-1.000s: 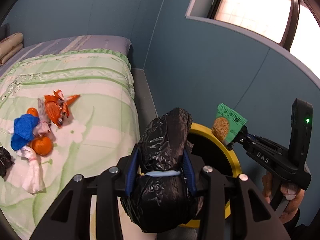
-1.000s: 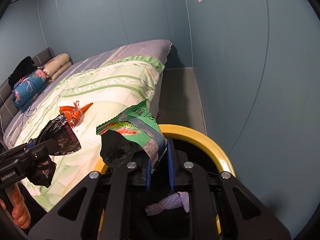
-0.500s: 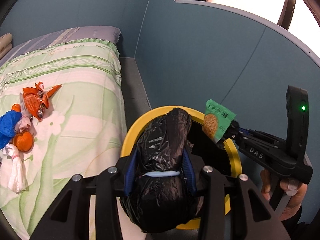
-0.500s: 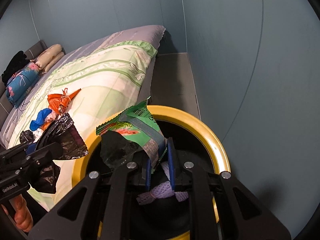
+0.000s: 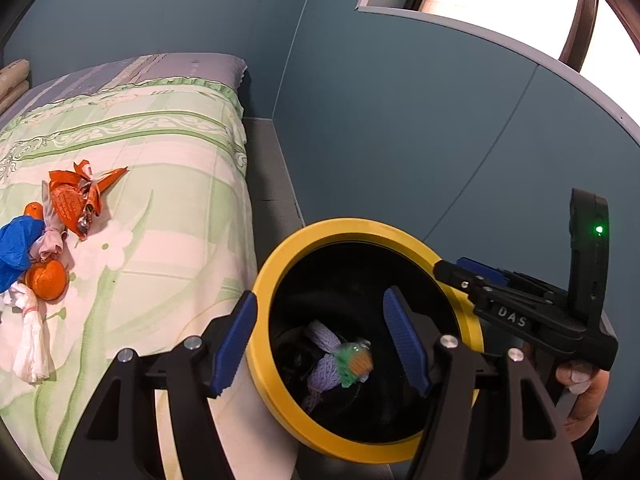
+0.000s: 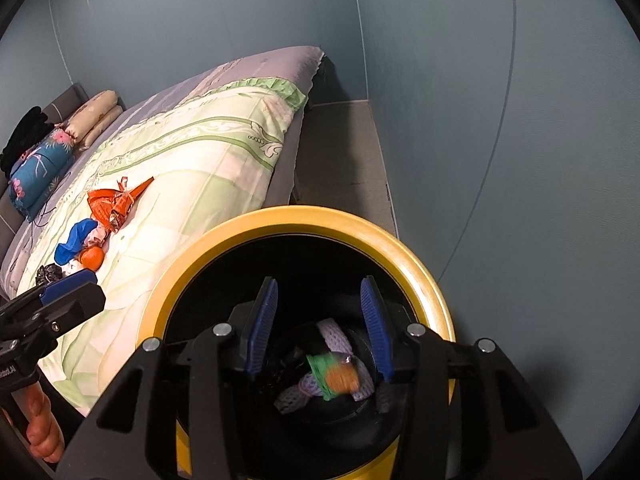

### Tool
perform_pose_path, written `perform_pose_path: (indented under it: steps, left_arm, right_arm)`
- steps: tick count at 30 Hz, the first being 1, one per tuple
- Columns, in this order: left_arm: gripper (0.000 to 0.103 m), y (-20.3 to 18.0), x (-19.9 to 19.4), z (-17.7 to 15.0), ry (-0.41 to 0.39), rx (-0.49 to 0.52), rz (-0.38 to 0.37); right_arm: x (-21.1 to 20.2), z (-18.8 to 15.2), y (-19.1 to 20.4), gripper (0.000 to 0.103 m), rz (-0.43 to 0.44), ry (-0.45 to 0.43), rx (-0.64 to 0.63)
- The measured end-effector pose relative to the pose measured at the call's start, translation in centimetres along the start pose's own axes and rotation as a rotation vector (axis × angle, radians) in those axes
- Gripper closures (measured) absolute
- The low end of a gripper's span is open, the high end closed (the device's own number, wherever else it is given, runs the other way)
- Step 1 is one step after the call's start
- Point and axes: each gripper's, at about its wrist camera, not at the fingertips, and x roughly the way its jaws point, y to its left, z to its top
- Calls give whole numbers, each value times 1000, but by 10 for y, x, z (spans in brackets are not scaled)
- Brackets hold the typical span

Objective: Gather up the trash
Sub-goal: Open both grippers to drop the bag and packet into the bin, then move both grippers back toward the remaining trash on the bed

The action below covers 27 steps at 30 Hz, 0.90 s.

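A black bin with a yellow rim [image 5: 280,240] [image 6: 224,236] stands beside the bed. My left gripper [image 5: 320,332] is open and empty above the bin's left side. My right gripper [image 6: 318,316] is open and empty over the bin's mouth; it also shows in the left wrist view [image 5: 476,276]. A green snack wrapper [image 5: 354,362] [image 6: 334,376] lies blurred in the bin on purple foam netting [image 5: 326,372] [image 6: 340,338]. The black bag is hard to make out in the dark bin. On the bed lie an orange wrapper [image 5: 74,196] [image 6: 112,204], a blue bag [image 5: 16,244] [image 6: 74,240], an orange fruit [image 5: 46,280] [image 6: 91,258] and white tied plastic [image 5: 30,340].
The green floral quilt [image 5: 160,160] [image 6: 192,160] covers the bed. A small black bag [image 6: 48,274] lies near the left gripper [image 6: 68,280]. Pillows [image 6: 94,118] sit at the headboard. A blue wall [image 5: 400,120] and a narrow grey floor strip [image 6: 340,160] border the bin.
Both grippers opened. The black bag dropped from my left gripper and the green wrapper from my right gripper into the bin. Both grippers moved further over the bin.
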Motion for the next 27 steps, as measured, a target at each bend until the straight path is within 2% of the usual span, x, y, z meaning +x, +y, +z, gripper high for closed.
perform_pose_path:
  steps: [11,17,27]
  left_arm:
    - [41,14,-18,6,-33,-18,37]
    - [41,34,-45,14,-79,-27,96]
    - [24,85,-121,26,-200,-82,235]
  right_arm:
    - [-9,4,4,62,22,-29,-6]
    - [-21,17,28,61,75,-78,-44]
    - [-39,47,96,55,170,-158,-158]
